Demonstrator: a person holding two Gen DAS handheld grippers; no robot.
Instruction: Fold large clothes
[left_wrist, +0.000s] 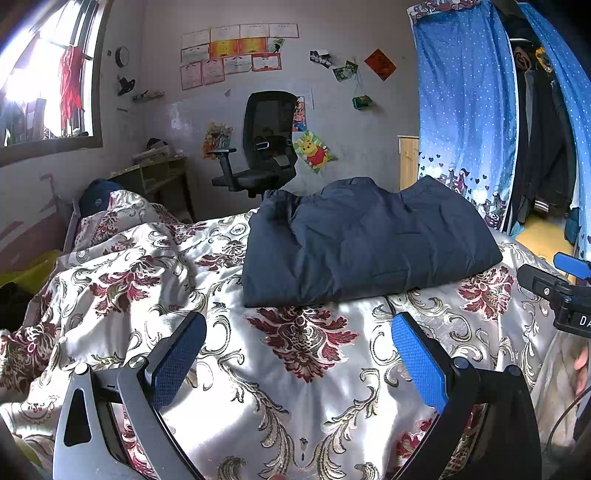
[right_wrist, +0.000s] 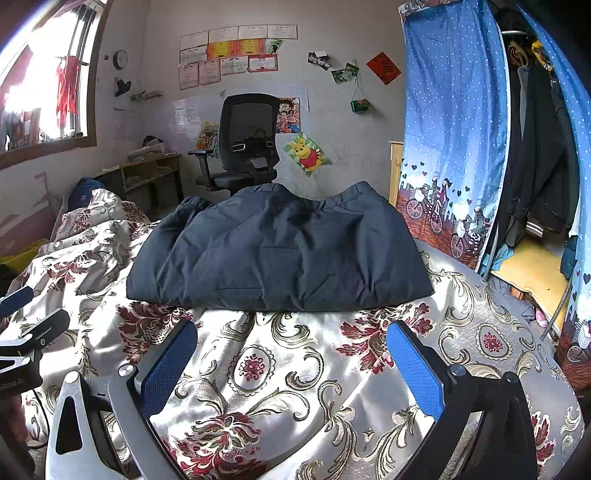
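A dark navy padded jacket (left_wrist: 365, 240) lies folded into a compact block on a white quilt with red floral patterns (left_wrist: 295, 369). It also shows in the right wrist view (right_wrist: 280, 254), centred ahead. My left gripper (left_wrist: 297, 332) is open and empty, above the quilt just short of the jacket's near edge. My right gripper (right_wrist: 291, 338) is open and empty, also just short of that edge. The right gripper shows at the right edge of the left wrist view (left_wrist: 561, 291). The left gripper's body shows at the left edge of the right wrist view (right_wrist: 26, 332).
A black office chair (right_wrist: 243, 147) stands beyond the bed against the wall. A blue dotted curtain (right_wrist: 450, 129) and hanging clothes (right_wrist: 535, 147) are on the right. A wooden desk (right_wrist: 147, 173) and a window (right_wrist: 44, 81) are on the left. The quilt is bunched at the left (left_wrist: 110, 251).
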